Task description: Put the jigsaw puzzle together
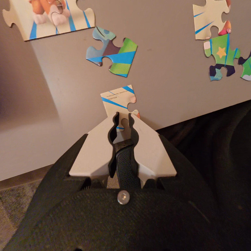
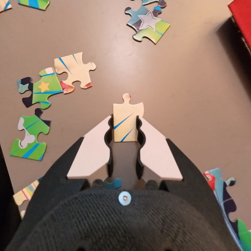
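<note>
Starting on the left, the left tongs (image 1: 123,115) are nearly together, their black pads pinched on the near edge of a cream corner puzzle piece (image 1: 117,100) crossed by blue stripes. That piece sticks out ahead of the tips, above the grey counter (image 1: 169,84) close to its near edge, where dark flooring begins. The hold looks risky: the pads bite right at the notch cut into the piece, so little card is caught, and a twist or a knock against the counter could swing the piece or let it slip out over the edge.

Beyond it lie a blue, green and purple piece (image 1: 112,53), a joined cream section with an animal figure (image 1: 47,17) at far left, and a green piece with a yellow star (image 1: 221,54) at right.

The right tongs (image 2: 125,116) stand moderately apart, clamped across the two straight sides of a cream piece with a knob (image 2: 125,122), which is lifted over bare counter. Squeezing thin card edge to edge could bow it until it springs free.

To its left lie a green bone piece (image 2: 29,135) and a cream piece (image 2: 74,70); farther off, a silver-star piece (image 2: 148,23).
</note>
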A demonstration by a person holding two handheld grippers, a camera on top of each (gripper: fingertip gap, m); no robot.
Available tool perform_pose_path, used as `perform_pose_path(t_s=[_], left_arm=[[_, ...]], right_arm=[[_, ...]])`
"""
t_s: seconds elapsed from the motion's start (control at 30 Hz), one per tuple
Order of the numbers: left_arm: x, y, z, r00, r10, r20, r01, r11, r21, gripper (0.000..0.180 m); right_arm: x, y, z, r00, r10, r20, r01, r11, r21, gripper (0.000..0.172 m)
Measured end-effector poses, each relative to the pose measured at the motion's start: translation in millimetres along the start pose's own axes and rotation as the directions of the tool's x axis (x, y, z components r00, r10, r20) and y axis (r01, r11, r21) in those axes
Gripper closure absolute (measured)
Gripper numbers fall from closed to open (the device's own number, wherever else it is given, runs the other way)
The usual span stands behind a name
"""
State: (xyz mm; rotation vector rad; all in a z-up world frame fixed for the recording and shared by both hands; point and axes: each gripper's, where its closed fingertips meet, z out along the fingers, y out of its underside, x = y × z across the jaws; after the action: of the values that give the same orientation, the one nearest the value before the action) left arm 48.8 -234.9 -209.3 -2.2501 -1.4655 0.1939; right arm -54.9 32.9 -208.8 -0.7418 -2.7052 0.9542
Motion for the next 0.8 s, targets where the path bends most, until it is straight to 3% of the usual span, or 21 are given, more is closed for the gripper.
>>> perform_pose_path(t_s=[0.1,0.2,0.27,0.3,0.37,0.47,0.6,0.8], left_arm=[[-7.2,-0.4,0.6,1.000,-0.025,-0.017,0.025,1.000,0.014,0.180],[-11.8,0.0,-0.8,0.998,-0.052,-0.040,0.053,0.999,0.006,0.179],[-19.4,-1.7,-4.5,0.999,-0.036,0.014,0.036,0.999,0.008,0.155],[-22.6,-5.6,-7.8,0.999,-0.020,0.046,0.019,1.000,0.025,0.153],[-18.7,-20.9,-15.5,0.999,0.004,0.053,-0.010,0.994,0.105,0.153],[2.4,-42.4,-15.9,0.999,0.036,-0.032,-0.029,0.978,0.206,0.153],[18.9,-57.3,4.9,0.993,0.087,-0.079,-0.069,0.975,0.212,0.153],[6.8,-76.3,28.5,0.993,0.117,0.018,-0.118,0.970,0.214,0.147]], right_arm=[[18.5,4.9,-4.1,0.997,0.046,-0.058,-0.047,0.999,-0.012,0.140],[37.3,12.7,-10.8,0.989,0.097,-0.111,-0.099,0.995,-0.012,0.140],[42.6,14.9,-14.0,0.985,0.111,-0.133,-0.114,0.993,-0.015,0.138],[42.7,11.7,-16.1,0.984,0.105,-0.144,-0.106,0.994,-0.003,0.136],[35.3,-4.7,-19.9,0.987,0.077,-0.138,-0.070,0.996,0.055,0.134],[19.5,-34.2,-16.1,0.995,0.014,-0.103,-0.003,0.994,0.106,0.133],[2.6,-80.0,13.7,0.993,-0.109,-0.038,0.113,0.988,0.106,0.129],[5.9,-126.2,75.0,0.974,-0.220,0.055,0.215,0.973,0.078,0.120]])
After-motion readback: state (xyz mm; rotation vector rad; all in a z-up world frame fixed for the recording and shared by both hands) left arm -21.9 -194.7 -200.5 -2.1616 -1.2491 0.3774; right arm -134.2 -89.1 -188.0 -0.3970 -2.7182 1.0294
